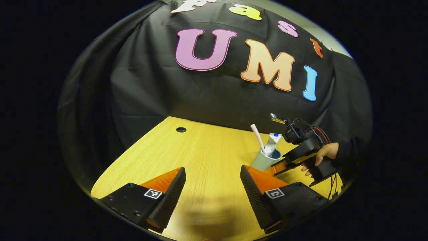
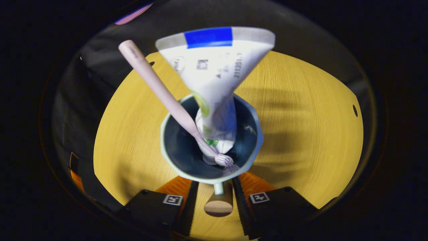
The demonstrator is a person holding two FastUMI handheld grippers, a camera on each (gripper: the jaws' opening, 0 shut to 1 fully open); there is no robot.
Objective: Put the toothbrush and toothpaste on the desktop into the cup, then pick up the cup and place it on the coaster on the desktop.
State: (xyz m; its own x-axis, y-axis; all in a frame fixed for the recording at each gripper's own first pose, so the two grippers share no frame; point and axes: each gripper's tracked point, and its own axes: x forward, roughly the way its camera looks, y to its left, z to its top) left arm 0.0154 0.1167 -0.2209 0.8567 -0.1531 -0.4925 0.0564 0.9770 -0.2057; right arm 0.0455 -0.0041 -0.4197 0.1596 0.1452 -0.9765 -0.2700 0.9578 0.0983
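On the yellow wooden desktop point(image 1: 200, 157), we see the pale blue cup point(image 1: 264, 161) standing upright, and we take it as our reference landmark. Inside the cup, the pink toothbrush point(image 2: 160, 90) leans with its bristle head down at the bottom and its handle rising out past the rim. Beside it in the cup, the white toothpaste tube point(image 2: 214, 77) stands cap down, with its flat crimped end, marked by a blue band, above the rim.

Nearest the cup, the right gripper point(image 2: 219, 194) has its fingers drawn close together on either side of the cup's handle; we cannot tell whether both fingers press on it. In the left gripper view, a hand point(image 1: 326, 154) holds this gripper against the cup's side. Under the handle in the right gripper view, a round wooden piece point(image 2: 219, 204) lies between the fingers.

Short of the cup, the left gripper point(image 1: 212, 182) hovers over bare desktop with its fingers spread wide apart, holding nothing. Beyond the cup, a small round hole point(image 1: 181, 129) sits near the desktop's far edge.
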